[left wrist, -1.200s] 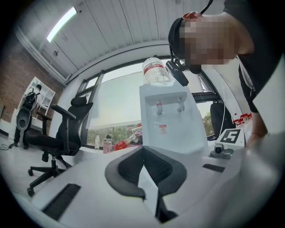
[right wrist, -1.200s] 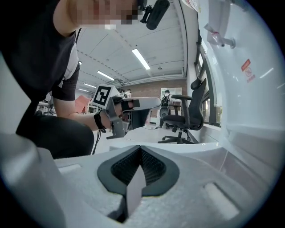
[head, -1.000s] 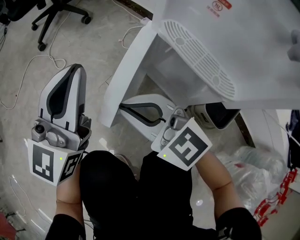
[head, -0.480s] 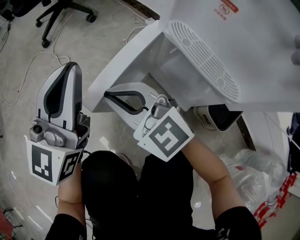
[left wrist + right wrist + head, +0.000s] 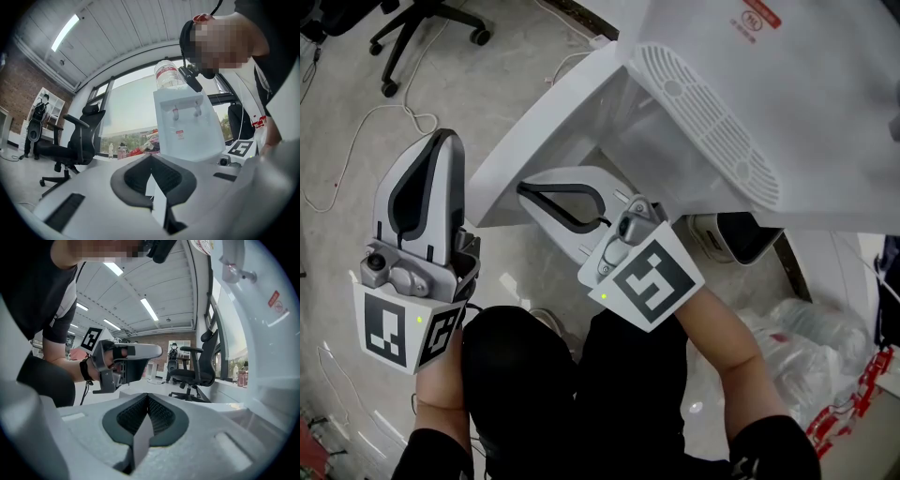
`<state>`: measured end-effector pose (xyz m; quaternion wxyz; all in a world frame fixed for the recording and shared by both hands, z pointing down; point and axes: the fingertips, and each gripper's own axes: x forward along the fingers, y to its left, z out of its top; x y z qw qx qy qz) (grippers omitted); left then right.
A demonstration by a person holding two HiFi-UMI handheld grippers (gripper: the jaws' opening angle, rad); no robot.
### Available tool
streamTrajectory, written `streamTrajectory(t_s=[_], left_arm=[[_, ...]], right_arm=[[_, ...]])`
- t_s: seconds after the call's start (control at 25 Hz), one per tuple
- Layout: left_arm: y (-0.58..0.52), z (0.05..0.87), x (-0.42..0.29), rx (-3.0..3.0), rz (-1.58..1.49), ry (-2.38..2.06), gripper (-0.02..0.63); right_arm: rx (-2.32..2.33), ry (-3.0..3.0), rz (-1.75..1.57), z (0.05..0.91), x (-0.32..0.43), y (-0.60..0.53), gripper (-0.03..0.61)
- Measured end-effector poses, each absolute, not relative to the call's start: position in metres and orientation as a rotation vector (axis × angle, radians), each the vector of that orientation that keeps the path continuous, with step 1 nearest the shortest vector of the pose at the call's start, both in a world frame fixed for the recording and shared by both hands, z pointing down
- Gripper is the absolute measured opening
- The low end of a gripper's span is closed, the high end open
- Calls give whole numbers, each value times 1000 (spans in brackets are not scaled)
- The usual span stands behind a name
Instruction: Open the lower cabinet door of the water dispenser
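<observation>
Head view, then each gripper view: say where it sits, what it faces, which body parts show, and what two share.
Head view: on head, looking down; cabinet door, left tool, right tool, forearms.
Left gripper view: on left tool, facing water dispenser; person's torso at right.
Right gripper view: on right tool, facing office chair; forearm at left.
Shared: both gripper views show the office chair.

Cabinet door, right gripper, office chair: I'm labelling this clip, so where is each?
Cabinet door [image 5: 546, 141]: head view, middle of the open white panel.
Right gripper [image 5: 523, 190]: head view, tip of its shut jaws.
Office chair [image 5: 86, 138]: left gripper view, backrest.
</observation>
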<state>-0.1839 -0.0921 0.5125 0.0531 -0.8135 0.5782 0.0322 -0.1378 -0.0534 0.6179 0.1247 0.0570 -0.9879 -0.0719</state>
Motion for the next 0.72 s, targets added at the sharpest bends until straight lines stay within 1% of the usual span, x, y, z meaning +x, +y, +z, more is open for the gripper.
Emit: streamTrajectory(t_s=[0.12, 0.28, 0.6, 0.72], left_arm=[[-95, 513, -184, -2481, 86, 1752, 8], [-100, 513, -179, -2497, 93, 1741, 8], [-124, 489, -148, -2598, 42, 1588, 8], [-129, 481, -145, -2611, 31, 1620, 8]], right_arm=[[232, -2891, -189, 616, -127, -63, 5], [491, -3045, -58, 588, -117, -85, 5], [726, -3003, -85, 558, -96, -107, 5], [793, -2978, -55, 540, -92, -112, 5]])
